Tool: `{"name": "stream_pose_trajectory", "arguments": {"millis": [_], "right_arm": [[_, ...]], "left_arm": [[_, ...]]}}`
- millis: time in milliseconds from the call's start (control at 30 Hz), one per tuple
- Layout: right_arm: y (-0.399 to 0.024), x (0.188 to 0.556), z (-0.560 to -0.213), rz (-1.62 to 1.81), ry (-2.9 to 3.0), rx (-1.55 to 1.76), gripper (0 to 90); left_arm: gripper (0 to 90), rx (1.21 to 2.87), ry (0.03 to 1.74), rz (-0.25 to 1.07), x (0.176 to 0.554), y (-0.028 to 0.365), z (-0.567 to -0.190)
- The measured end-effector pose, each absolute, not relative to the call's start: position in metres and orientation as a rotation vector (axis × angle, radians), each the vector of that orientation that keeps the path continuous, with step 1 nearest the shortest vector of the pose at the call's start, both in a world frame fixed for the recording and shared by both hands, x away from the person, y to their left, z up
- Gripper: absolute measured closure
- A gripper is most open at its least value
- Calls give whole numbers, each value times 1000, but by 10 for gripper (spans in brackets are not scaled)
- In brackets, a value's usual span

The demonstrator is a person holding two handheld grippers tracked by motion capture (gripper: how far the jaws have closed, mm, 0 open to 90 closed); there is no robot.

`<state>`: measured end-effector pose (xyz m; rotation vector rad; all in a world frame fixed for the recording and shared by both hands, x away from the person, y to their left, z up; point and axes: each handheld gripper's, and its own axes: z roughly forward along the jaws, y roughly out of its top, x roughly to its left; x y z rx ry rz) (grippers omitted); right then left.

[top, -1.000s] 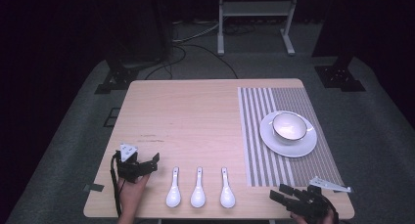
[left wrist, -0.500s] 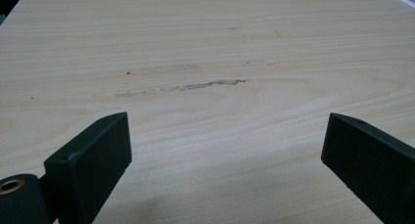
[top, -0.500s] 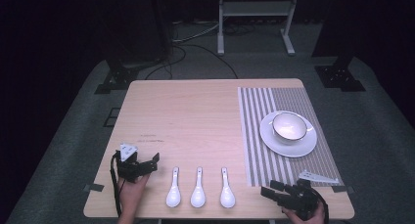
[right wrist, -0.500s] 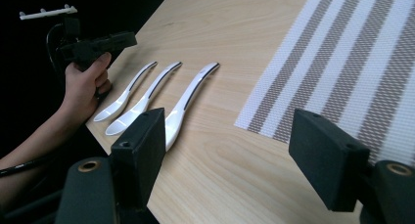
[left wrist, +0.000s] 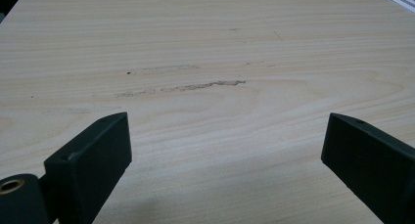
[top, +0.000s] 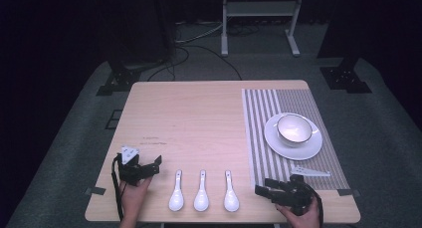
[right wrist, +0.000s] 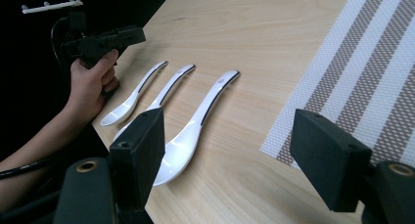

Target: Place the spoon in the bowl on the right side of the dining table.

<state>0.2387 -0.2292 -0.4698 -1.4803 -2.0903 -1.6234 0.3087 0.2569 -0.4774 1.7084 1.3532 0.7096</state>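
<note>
Three white ceramic spoons lie side by side near the table's front edge: left spoon (top: 176, 192), middle spoon (top: 201, 191), right spoon (top: 230, 190). My right gripper (top: 263, 186) is at the front right, open, pointing left at them. In the right gripper view the right spoon (right wrist: 195, 131) lies just ahead of the open right gripper (right wrist: 230, 123), with its bowl beside one jaw. The middle spoon (right wrist: 169, 89) and left spoon (right wrist: 131, 100) lie beyond. My left gripper (top: 155, 166) is held open at the front left, and its own view has the left gripper (left wrist: 225, 131) over bare wood.
A striped placemat (top: 263, 118) covers the table's right side. On it stands a white plate (top: 278, 146) holding a white bowl (top: 293, 128). The wooden table (top: 199, 118) is bare in the middle. A dark floor with cables and stand legs surrounds it.
My right gripper has slid left along the front edge, off the placemat's corner and closer to the spoons. The left gripper has stayed put.
</note>
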Motion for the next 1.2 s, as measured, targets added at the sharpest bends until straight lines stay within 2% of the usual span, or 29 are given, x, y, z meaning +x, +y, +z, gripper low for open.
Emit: {"name": "stream_pose_trajectory", "arguments": {"millis": [1200], "right_arm": [[-170,280,-458,-1482,-2157,-1368,283]], "left_arm": [[33,1702,1354,702,309,258,-477]]}}
